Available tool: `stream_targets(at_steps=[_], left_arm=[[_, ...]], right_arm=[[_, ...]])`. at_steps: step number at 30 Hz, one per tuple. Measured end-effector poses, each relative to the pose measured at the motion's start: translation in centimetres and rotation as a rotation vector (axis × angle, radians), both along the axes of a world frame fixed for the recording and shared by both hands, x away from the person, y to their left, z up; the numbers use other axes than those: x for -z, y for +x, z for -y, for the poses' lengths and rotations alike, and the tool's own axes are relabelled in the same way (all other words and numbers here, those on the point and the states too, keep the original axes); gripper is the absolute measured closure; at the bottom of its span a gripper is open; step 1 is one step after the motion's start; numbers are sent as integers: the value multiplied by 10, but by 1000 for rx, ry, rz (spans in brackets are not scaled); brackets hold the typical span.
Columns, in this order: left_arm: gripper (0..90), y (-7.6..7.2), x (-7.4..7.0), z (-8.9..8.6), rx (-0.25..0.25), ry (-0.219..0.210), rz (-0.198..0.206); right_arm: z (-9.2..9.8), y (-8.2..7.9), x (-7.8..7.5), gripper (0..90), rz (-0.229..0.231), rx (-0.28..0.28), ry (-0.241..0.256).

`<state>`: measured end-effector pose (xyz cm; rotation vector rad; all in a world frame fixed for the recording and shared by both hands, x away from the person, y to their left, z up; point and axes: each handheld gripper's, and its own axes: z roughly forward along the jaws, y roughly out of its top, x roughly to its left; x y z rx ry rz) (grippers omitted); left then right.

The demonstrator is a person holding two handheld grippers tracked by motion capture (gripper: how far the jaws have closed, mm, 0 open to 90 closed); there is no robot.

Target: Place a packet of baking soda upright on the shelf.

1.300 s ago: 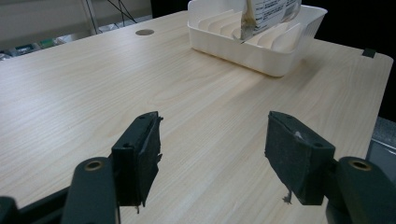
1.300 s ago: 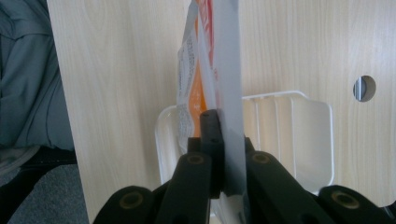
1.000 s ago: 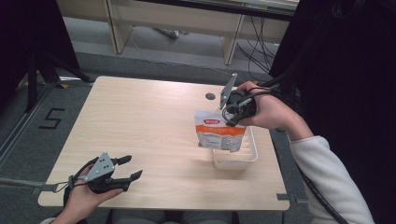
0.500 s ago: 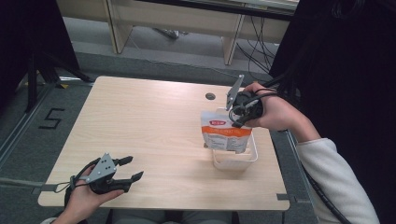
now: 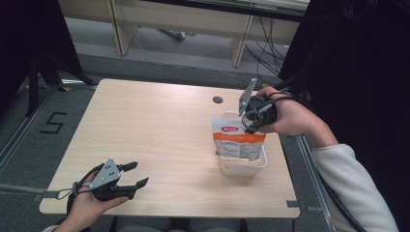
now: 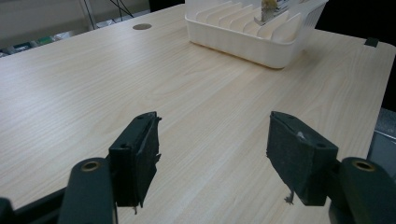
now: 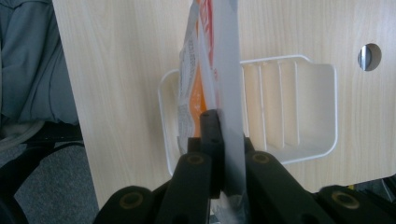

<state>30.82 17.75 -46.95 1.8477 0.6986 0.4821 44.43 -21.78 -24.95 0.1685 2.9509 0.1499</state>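
Note:
An orange and white pouch (image 5: 238, 140) hangs upright from my right gripper (image 5: 247, 122), which is shut on its top edge. The pouch's lower end dips into the near end of a white slotted rack (image 5: 243, 167) at the table's right side. In the right gripper view the pouch (image 7: 205, 65) hangs edge-on over one end of the rack (image 7: 294, 105), with the right gripper (image 7: 224, 128) pinching its clear seam. My left gripper (image 5: 136, 176) is open near the front left edge, with nothing between its jaws. In its own view, the left gripper (image 6: 212, 140) faces the rack (image 6: 247, 39) across bare wood.
The wooden table (image 5: 154, 125) has a round cable hole (image 5: 217, 99) behind the rack. A black clip (image 5: 292, 203) sits at its front right edge. Grey floor with a painted number 5 (image 5: 53, 123) lies to the left. Desks and cables stand beyond the far edge.
The right gripper has carried the pouch to the right and a little down, so its bottom now sits lower in the rack. The left gripper has barely moved.

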Motion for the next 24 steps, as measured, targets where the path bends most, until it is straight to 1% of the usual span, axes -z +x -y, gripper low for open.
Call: stream_targets(at_steps=[2, 3, 4, 6, 7, 8, 12, 13, 14, 15, 16, 17, 18, 20, 21, 22, 23, 24], left_arm=[[339, 0, 0, 0, 2, -1, -2], [339, 0, 0, 0, 2, 0, -1], [339, 0, 0, 0, 2, 0, -1], [339, 0, 0, 0, 1, -1, -1], [339, 0, 0, 0, 1, 0, 0], [339, 0, 0, 0, 1, 2, 2], [339, 0, 0, 0, 1, -1, -2], [339, 0, 0, 0, 0, 0, -2], [338, 0, 0, 0, 0, 0, -2], [338, 0, 0, 0, 0, 0, -3], [338, 0, 0, 0, -1, 0, -3], [338, 0, 0, 0, -1, 0, -3], [337, 0, 0, 0, -1, 1, -3], [337, 0, 0, 0, -1, 0, -3], [337, 0, 0, 0, -1, 0, -3], [337, 0, 0, 0, -1, -1, -4], [337, 0, 0, 0, -1, 0, -3], [337, 0, 0, 0, -1, -3, -3]], right_arm=[[2, -1, -1, 900, 2, 9, 6], [3, 0, -2, 900, -2, -9, 13], [3, 0, -2, 900, -2, -9, 13], [4, -2, -3, 900, -7, 7, 5], [5, -1, -2, 900, 0, -20, 8], [5, -2, -3, 900, -6, -6, -1], [7, -2, -3, 900, -4, -1, -7], [9, -2, -4, 900, -1, -21, -3], [9, -2, -4, 900, -1, -21, -3], [10, -5, -4, 900, -9, 10, -10], [11, -4, -4, 900, 0, -10, -8], [11, -4, -4, 900, -11, -10, -15], [11, -4, -3, 900, -14, -7, -12], [12, -3, -2, 900, -3, -28, -13], [13, -4, -2, 900, -13, -16, -21], [13, -5, -2, 900, -6, -13, -26], [14, -3, -2, 900, -9, -49, -20], [14, -4, -2, 900, -17, -41, -27]])
